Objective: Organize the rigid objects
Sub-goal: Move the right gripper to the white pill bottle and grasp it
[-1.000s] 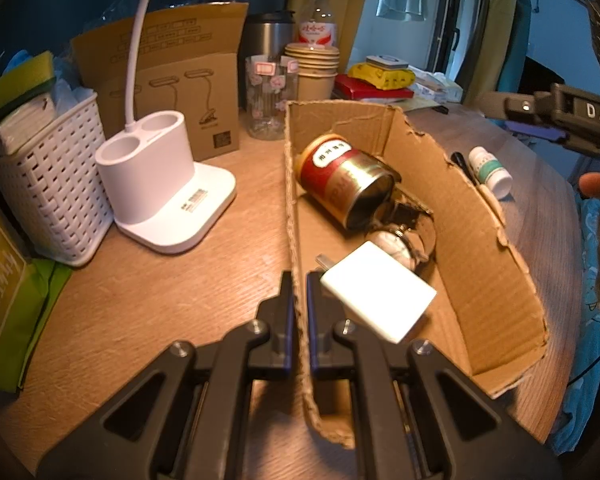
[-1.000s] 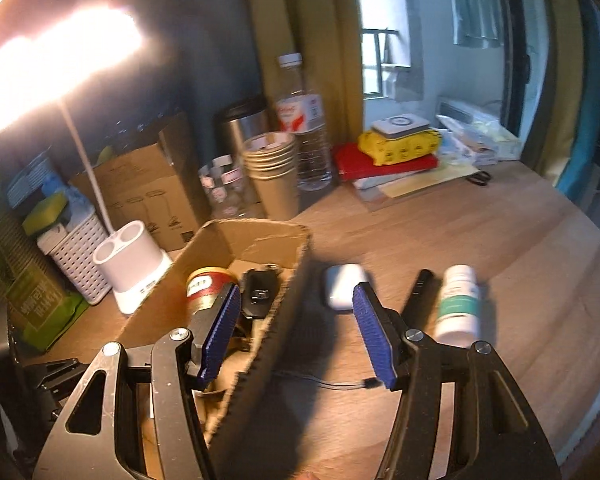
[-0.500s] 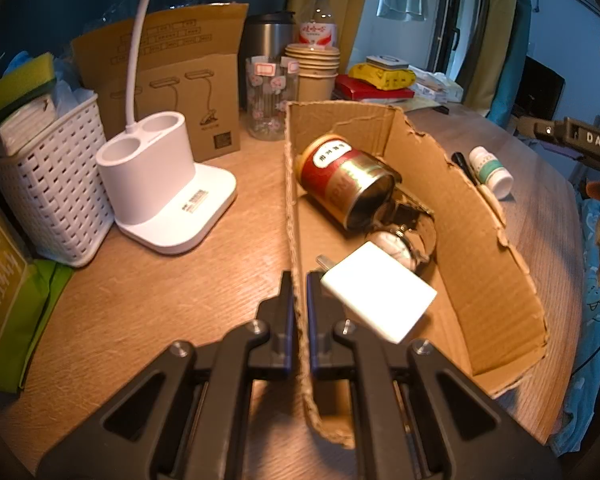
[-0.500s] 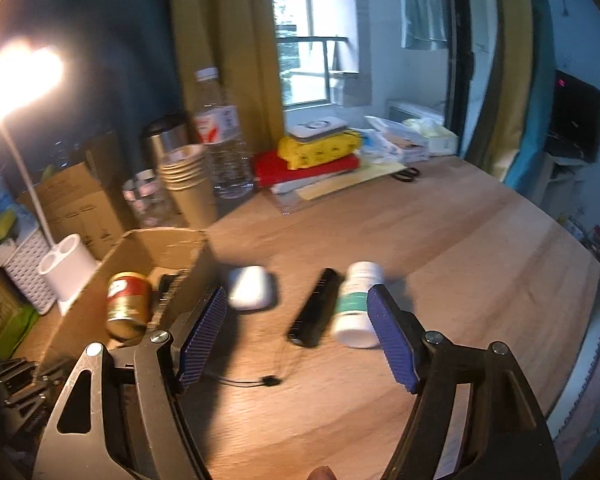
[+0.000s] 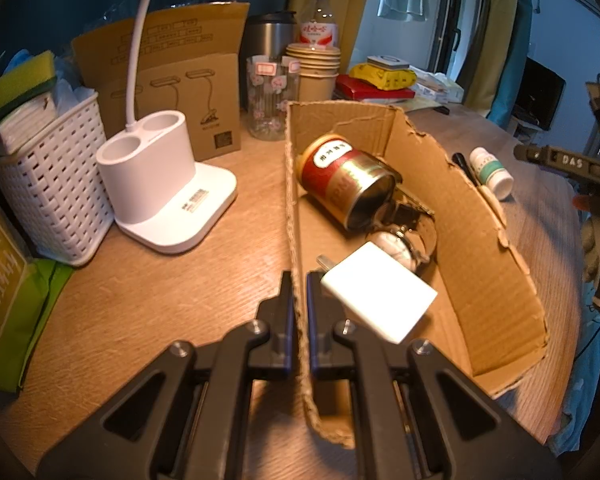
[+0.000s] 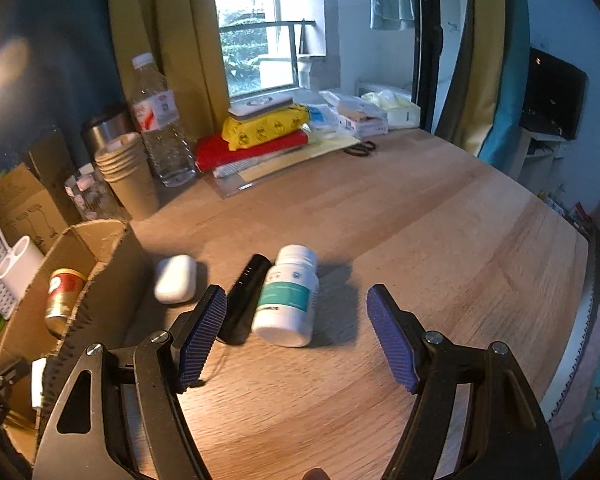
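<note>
My left gripper (image 5: 299,280) is shut on the near left wall of an open cardboard box (image 5: 484,256). Inside the box lie a red and gold can (image 5: 344,184), a white charger (image 5: 380,300) and a wristwatch (image 5: 400,240). On the table to the right of the box lie a white pill bottle with a teal label (image 6: 288,296), a black cylinder (image 6: 246,300) and a white earbud case (image 6: 176,279). My right gripper (image 6: 296,300) hangs open just in front of the bottle, with nothing between its pads. The bottle (image 5: 492,172) also shows past the box in the left wrist view.
A white lamp base (image 5: 164,188), a white basket (image 5: 48,200) and a brown carton (image 5: 172,92) stand left of the box. Paper cups (image 6: 128,176), a water bottle (image 6: 160,124), a steel flask and stacked packets (image 6: 264,132) line the back. Bare wood stretches to the right.
My right gripper has swung right, away from the box, and sunk toward the pill bottle, with its jaws wider. My left gripper has kept its grip on the box wall.
</note>
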A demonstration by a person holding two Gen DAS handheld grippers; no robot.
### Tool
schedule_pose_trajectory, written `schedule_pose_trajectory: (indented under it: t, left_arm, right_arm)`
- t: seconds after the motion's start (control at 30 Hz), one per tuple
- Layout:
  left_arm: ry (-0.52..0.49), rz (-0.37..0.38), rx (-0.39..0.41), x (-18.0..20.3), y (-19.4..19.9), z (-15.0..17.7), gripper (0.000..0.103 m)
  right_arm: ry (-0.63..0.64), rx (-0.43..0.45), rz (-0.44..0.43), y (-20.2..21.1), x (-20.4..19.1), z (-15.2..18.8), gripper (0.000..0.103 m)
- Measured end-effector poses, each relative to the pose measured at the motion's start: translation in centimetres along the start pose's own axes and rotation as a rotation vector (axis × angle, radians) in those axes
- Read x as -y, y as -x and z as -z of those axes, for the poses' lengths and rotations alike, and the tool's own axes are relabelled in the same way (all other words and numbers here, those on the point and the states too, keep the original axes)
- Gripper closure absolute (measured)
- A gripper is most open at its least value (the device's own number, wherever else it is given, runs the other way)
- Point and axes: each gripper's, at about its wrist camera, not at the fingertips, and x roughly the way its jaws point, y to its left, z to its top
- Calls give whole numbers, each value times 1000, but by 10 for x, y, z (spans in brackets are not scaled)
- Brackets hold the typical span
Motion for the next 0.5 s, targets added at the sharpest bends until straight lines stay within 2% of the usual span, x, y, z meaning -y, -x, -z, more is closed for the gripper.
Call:
schedule_pose_trajectory:
  t: [0.5]
  left_arm:
    - [2,2,-1,-2,0,0,98]
  right_arm:
    - [12,-87,-35,-50,-1,9,27]
